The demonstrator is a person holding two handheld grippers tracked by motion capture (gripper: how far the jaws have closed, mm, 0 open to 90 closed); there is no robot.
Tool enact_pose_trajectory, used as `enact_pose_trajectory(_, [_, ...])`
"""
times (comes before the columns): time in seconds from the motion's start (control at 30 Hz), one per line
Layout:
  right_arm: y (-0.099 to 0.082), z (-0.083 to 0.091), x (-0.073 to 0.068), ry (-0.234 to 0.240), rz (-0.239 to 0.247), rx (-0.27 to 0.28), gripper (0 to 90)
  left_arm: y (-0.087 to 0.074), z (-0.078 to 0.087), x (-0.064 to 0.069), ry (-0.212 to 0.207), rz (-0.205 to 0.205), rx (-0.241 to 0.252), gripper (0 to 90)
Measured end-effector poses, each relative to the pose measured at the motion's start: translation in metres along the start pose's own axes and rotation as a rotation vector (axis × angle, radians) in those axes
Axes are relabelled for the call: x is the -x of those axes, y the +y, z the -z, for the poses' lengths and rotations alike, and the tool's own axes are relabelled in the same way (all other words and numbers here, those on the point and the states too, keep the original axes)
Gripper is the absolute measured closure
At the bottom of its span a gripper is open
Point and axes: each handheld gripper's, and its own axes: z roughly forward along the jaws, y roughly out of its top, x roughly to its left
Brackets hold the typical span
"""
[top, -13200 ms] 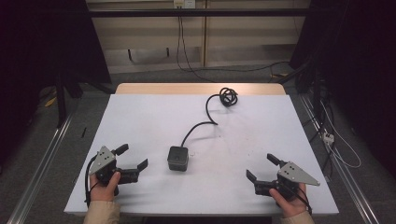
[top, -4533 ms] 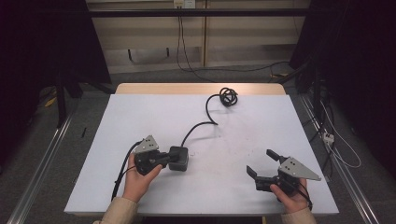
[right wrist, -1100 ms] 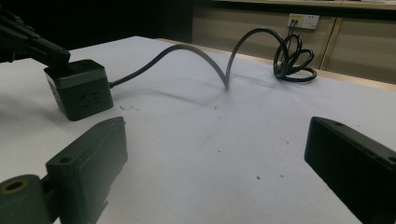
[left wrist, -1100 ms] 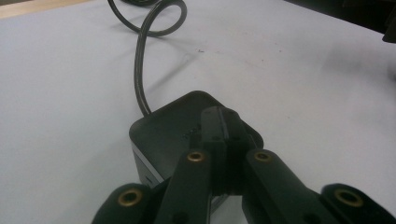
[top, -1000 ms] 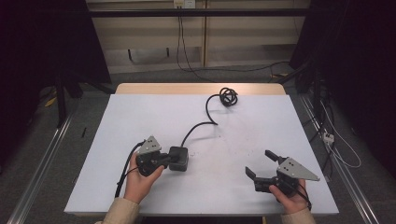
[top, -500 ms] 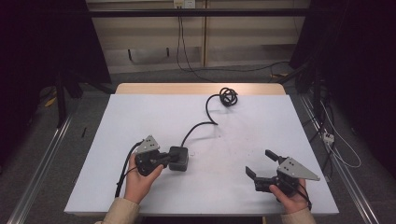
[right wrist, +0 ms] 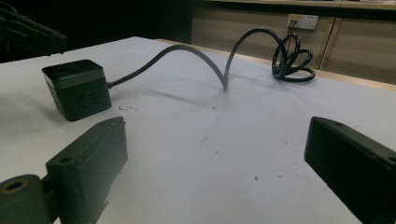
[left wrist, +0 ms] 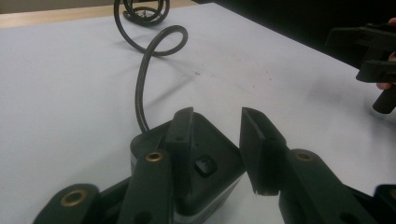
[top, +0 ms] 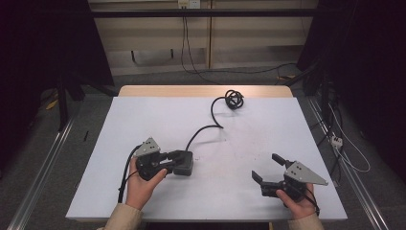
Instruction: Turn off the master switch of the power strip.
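1. High view: A black cube [top: 182, 162] with plug holes sits on the white table [top: 143, 120], near the front edge. Its cord [top: 203, 130] runs away from the cube to a coil [top: 234, 99] by the far edge. The left gripper [top: 168, 160] is right at the cube's left side, with its fingers around it, likely to hold it in place or lift it. The right gripper [top: 268, 168] is well apart from the cube, to its right, and holds nothing. It looks like it is waiting.

2. Left gripper view: The fingers [left wrist: 180, 135] sit on each side of one corner of the cube [left wrist: 210, 154]. One finger touches the cube. The other has a small gap, so the pinch does not look tight. I cannot tell if the cube is lifted.

3. Right gripper view: The fingers [right wrist: 95, 149] are spread wide with only bare table between them. The cube [right wrist: 77, 88] is off to the left. The table between this gripper and the cube is bare, so there is lots of room to move. The cord [right wrist: 205, 56] arches up behind the cube and could tug if the cube is pulled far.
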Motion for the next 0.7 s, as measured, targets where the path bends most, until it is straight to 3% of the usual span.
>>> enact_pose_trajectory(0.2, [0.0,-0.0003,-0.0004,0.001,0.001,-0.001,5.6,0.0009,0.0022,-0.0016,0.014,0.01,-0.006,48.3])
enact_pose_trajectory(0.43, [0.0,-0.0005,0.0,0.001,0.001,0.001,5.6,0.0011,0.0035,-0.0031,0.032,0.013,-0.009,34.1])
enact_pose_trajectory(0.7, [0.0005,-0.001,-0.0007,0.003,0.001,0.0,5.6,0.0,0.0051,-0.0035,0.021,0.015,-0.021,25.4])
